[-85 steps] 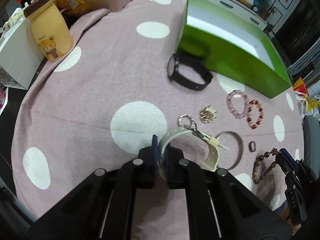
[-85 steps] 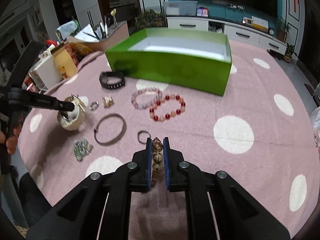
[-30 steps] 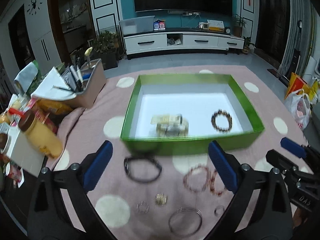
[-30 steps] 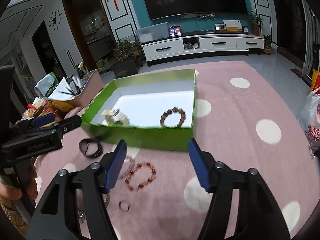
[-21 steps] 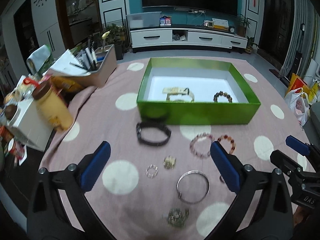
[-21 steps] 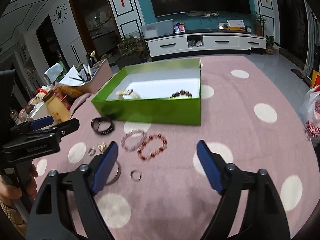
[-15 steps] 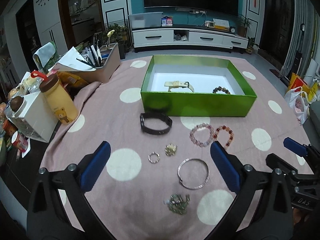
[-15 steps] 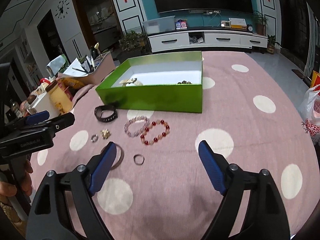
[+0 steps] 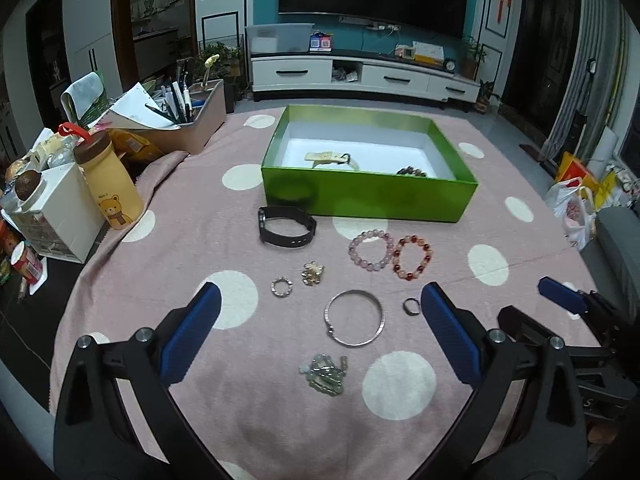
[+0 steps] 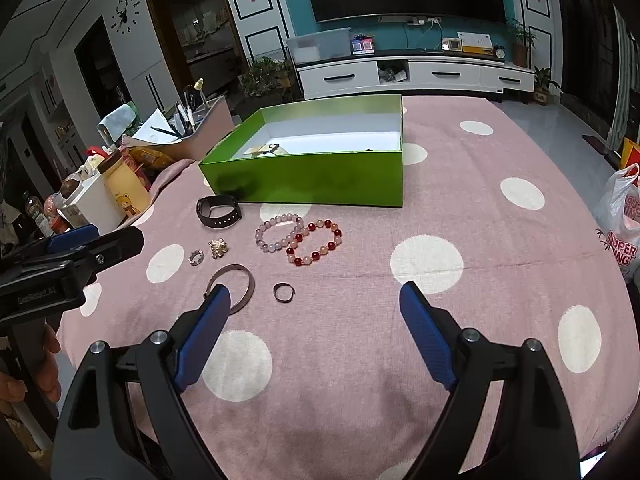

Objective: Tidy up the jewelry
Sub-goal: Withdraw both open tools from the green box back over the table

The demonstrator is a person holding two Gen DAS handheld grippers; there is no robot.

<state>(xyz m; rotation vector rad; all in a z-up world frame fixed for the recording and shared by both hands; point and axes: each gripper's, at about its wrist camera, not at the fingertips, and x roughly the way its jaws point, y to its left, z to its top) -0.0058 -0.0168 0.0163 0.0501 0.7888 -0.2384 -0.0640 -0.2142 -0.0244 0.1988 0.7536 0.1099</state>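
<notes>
A green box (image 9: 372,196) (image 10: 312,184) holds a cream watch (image 9: 332,159) and a brown bead bracelet (image 9: 412,171). On the pink dotted cloth lie a black band (image 9: 286,231) (image 10: 219,209), a pink bead bracelet (image 9: 371,250) (image 10: 280,233), a red bead bracelet (image 9: 413,264) (image 10: 314,242), a silver bangle (image 9: 354,323) (image 10: 234,286), a dark ring (image 9: 412,306) (image 10: 284,292), a small sparkly ring (image 9: 281,287), a gold brooch (image 9: 313,273) and a green bead cluster (image 9: 324,372). My left gripper (image 9: 320,328) and right gripper (image 10: 314,320) are wide open and empty, above the cloth's near part.
A yellow bear bottle (image 9: 110,188), a white drawer box (image 9: 60,216) and a pen tray (image 9: 184,120) stand at the left edge. A plastic bag (image 10: 624,216) sits off the table to the right. The right gripper shows in the left wrist view (image 9: 576,320).
Both grippers carried the cream watch and the brown bracelet to the green box, let them go there, and drew back towards the near part of the cloth, jaws wide open.
</notes>
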